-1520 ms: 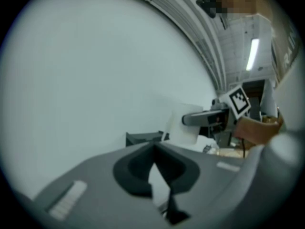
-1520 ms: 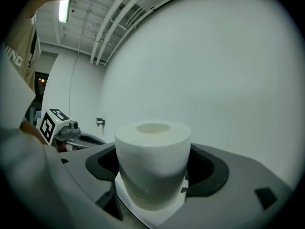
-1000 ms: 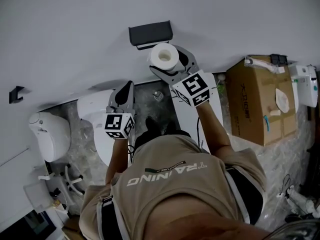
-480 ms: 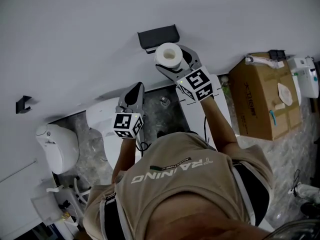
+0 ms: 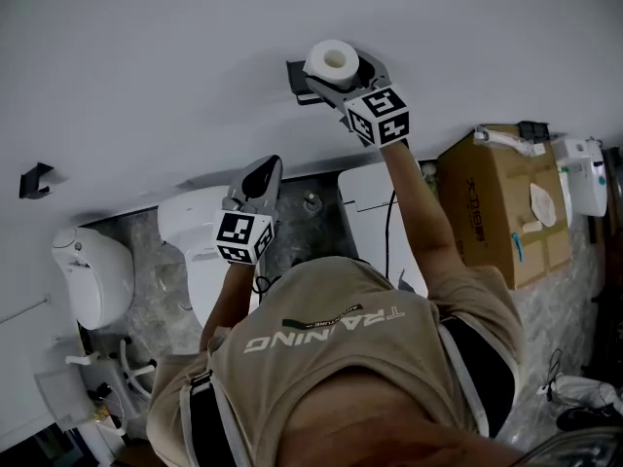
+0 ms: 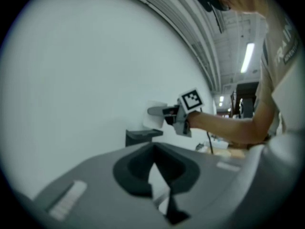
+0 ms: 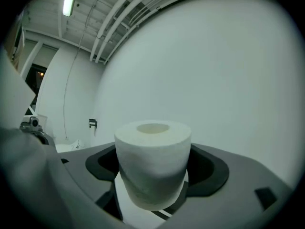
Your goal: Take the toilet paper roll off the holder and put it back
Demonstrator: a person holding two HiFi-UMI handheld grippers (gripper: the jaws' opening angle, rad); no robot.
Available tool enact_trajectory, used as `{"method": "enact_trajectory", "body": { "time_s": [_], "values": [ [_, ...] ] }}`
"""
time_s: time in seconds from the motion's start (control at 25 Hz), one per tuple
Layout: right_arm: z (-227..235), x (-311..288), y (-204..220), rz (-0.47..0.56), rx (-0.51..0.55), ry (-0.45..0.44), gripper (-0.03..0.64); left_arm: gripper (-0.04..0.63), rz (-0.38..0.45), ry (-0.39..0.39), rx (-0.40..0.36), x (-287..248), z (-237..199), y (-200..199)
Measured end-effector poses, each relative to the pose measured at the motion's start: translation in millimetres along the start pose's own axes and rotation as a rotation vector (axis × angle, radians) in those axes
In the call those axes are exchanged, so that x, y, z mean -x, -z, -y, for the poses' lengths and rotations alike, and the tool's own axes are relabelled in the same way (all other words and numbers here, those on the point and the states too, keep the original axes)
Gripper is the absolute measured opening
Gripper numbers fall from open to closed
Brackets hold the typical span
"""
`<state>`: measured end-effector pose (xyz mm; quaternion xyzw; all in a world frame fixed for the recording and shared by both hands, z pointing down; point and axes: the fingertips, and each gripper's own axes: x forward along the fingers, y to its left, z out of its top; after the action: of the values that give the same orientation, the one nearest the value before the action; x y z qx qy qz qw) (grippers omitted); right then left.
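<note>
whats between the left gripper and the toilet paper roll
Only bare white wall, seen in the head view; the left gripper hangs apart from the toilet paper roll in the right gripper.

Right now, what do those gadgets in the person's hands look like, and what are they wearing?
Both the left gripper and right gripper are grey, two-jawed, with dark jaw linings. Each carries a white cube printed with black square markers. The person wears a tan short-sleeved T-shirt with pale lettering.
</note>
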<state>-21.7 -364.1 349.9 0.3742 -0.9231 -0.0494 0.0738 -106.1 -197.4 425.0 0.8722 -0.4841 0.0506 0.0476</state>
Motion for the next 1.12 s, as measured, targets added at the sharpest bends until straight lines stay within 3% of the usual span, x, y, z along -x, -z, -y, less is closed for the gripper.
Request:
{"method": "enact_trajectory", "body": {
  "time_s": [0.28, 0.72, 1.12],
  "values": [
    [28, -37, 6, -0.025, -0.037, 0.011, 0.353, 0.005, 0.001, -0.017, 0.024, 7, -11, 3],
    [37, -61, 37, -0.098, -0.072, 0.026, 0.353, 0.005, 0.003, -0.051, 0.042, 13, -32, 4],
    [42, -64, 45, -0.126, -0.121, 0.053, 0.354, 0.005, 0.001, 0.003, 0.041, 13, -25, 6]
  ]
}}
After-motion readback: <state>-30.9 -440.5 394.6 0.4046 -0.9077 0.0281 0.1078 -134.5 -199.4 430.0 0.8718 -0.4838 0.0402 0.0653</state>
